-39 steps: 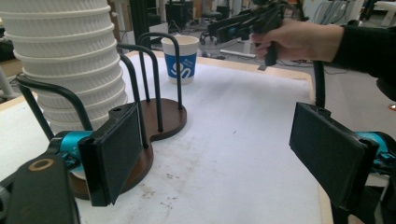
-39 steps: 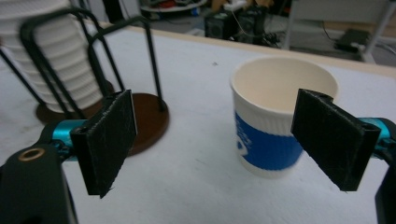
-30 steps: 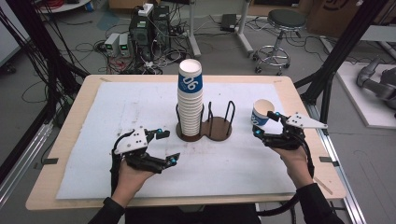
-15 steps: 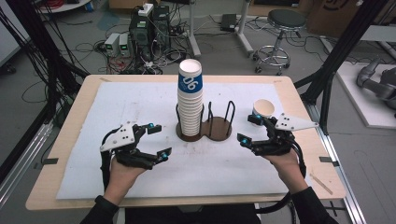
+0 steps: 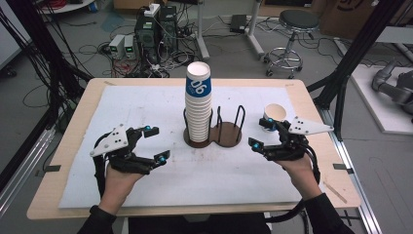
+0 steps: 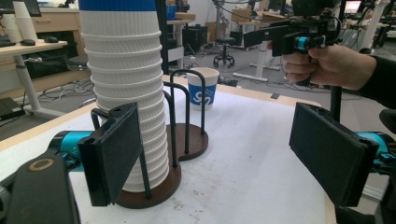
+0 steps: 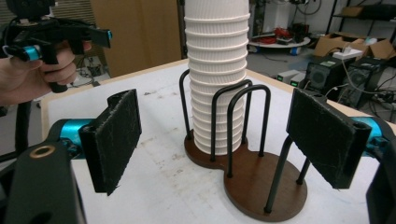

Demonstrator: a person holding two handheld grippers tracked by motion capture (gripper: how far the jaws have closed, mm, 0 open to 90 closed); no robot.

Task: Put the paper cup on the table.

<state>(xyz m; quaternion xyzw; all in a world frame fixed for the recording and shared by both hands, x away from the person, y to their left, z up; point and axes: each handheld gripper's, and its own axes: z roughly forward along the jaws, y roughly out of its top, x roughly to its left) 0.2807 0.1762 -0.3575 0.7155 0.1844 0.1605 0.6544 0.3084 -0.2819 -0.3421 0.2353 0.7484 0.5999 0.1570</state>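
Watching out for the tall cup stack

Left gripper (image 5: 150, 144) has its jaws spread and holds nothing; at its 2 o'clock the cup stack (image 5: 198, 111) stands in the wire holder (image 5: 227, 137). Right gripper (image 5: 262, 134) has just narrowed its jaws, yet they are empty, with the single cup (image 5: 274, 114) at 1 o'clock. A bump could tip either.

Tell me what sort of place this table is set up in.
Most likely a robotics or engineering lab. Computer towers with tangled cables sit on the floor behind the table, black frame struts surround it, and a grey robot arm lies at the right.
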